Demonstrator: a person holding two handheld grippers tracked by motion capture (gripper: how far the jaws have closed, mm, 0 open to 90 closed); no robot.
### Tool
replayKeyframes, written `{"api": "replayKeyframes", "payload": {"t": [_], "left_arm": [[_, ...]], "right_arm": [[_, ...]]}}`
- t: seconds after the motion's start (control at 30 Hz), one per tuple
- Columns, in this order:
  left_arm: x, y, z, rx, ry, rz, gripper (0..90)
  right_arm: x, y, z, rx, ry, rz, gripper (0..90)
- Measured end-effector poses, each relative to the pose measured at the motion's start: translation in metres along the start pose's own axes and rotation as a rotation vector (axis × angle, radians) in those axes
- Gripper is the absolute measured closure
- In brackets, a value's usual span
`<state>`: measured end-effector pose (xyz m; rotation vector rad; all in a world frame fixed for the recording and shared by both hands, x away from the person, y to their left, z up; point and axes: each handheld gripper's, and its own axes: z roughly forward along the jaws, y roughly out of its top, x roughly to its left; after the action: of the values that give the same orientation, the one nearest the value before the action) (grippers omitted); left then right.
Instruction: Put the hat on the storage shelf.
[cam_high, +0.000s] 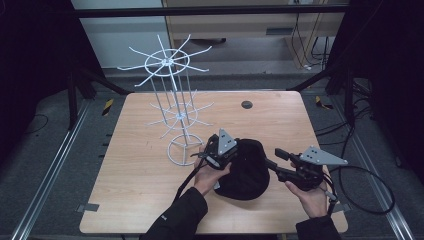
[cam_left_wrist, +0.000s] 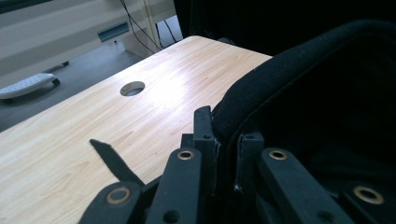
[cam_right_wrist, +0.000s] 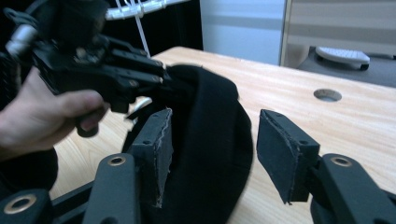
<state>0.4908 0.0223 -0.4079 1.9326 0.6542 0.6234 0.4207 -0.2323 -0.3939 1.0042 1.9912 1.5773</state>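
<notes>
The soft black knitted cap (cam_high: 246, 170) lies slumped on the light wooden tabletop (cam_high: 140, 185) near your edge, between your two hands and just right of the ring base of the white wire display rack (cam_high: 172, 107). Your left gripper (cam_left_wrist: 223, 140) has its fingers closed nearly together on the cap's thick folded rim, pinching the cloth at its left edge. Your right gripper (cam_right_wrist: 212, 156) stands with its fingers spread wide, one pad (cam_right_wrist: 156, 149) against the fabric and the other clear of it, gripping nothing. Expect the cap to be light, limp and stretchy: it will likely sag and fold wherever it is unsupported, and it should not slip much on the padded fingers. The doubled rim looks the firmest place to hold, so I would take the opposite rim with your right.
</notes>
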Motion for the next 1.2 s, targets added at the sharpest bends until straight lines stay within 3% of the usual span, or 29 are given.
{"api": "replayKeyframes", "payload": {"t": [0.13,0.23,0.27,0.37,0.4,0.43,0.47,0.53,0.57,0.6,0.7,0.73,0.77,0.83,0.97,1.0,1.03,1.07,1.1,1.2], "left_arm": [[0.001,0.001,0.002,-0.005,-0.008,-0.009,82.7],[0.002,0.004,0.003,-0.025,-0.033,-0.022,82.7],[0.001,0.007,0.005,-0.033,-0.042,-0.017,82.6],[-0.001,0.009,0.008,-0.03,-0.041,-0.009,82.2],[-0.003,0.011,0.011,-0.032,-0.039,-0.012,81.9],[-0.003,0.011,0.011,-0.032,-0.039,-0.012,81.1],[-0.004,0.012,0.013,-0.035,-0.05,-0.022,78.9],[-0.007,0.013,0.013,-0.04,-0.085,-0.048,72.8],[-0.007,0.013,0.013,-0.04,-0.085,-0.048,68.9],[-0.008,0.013,0.007,-0.025,-0.095,-0.058,66.5],[-0.009,0.011,-0.002,-0.02,-0.092,-0.073,61.7],[-0.008,0.004,-0.013,-0.017,-0.095,-0.113,60.4],[-0.008,0.004,-0.013,-0.017,-0.095,-0.113,59.8],[-0.008,-0.011,-0.025,0.006,-0.054,-0.142,59.8],[-0.01,-0.03,-0.027,0.055,-0.052,-0.179,60.3],[-0.012,-0.042,-0.02,0.11,-0.046,-0.181,61.5],[-0.012,-0.042,-0.02,0.11,-0.046,-0.181,63.4],[-0.012,-0.047,-0.013,0.147,-0.055,-0.19,67.3],[-0.012,-0.053,-0.002,0.181,-0.077,-0.22,69.4],[-0.013,-0.059,0.009,0.207,-0.087,-0.238,74.9]], "right_arm": [[0.002,0.002,0.0,-0.006,0.007,-0.002,45.1],[0.002,-0.006,0.012,0.056,-0.005,-0.01,45.3],[-0.001,-0.014,0.022,0.107,-0.034,-0.015,49.6],[-0.003,-0.019,0.025,0.141,-0.063,-0.006,65.8],[-0.005,-0.02,0.024,0.139,-0.077,0.0,72.8],[-0.005,-0.02,0.024,0.139,-0.077,0.0,72.8],[-0.005,-0.018,0.02,0.123,-0.125,0.001,81.5],[-0.007,-0.016,0.017,0.105,-0.16,0.006,82.8],[-0.007,-0.016,0.017,0.105,-0.16,0.006,82.8],[-0.009,-0.014,0.013,0.086,-0.199,0.006,83.4],[-0.011,-0.012,0.009,0.069,-0.252,0.002,83.7],[-0.013,-0.011,0.007,0.063,-0.274,0.004,83.7],[-0.013,-0.011,0.006,0.057,-0.287,0.01,83.7],[-0.015,-0.01,0.005,0.058,-0.323,0.004,83.7],[-0.015,-0.009,0.003,0.043,-0.365,-0.006,83.7],[-0.014,-0.008,0.003,0.039,-0.367,-0.012,83.7],[-0.014,-0.008,0.003,0.039,-0.367,-0.012,83.7],[-0.012,-0.006,0.004,0.036,-0.371,-0.031,83.6],[-0.011,-0.006,0.004,0.034,-0.37,-0.04,83.6],[-0.007,-0.004,0.006,0.031,-0.364,-0.063,83.6]]}}
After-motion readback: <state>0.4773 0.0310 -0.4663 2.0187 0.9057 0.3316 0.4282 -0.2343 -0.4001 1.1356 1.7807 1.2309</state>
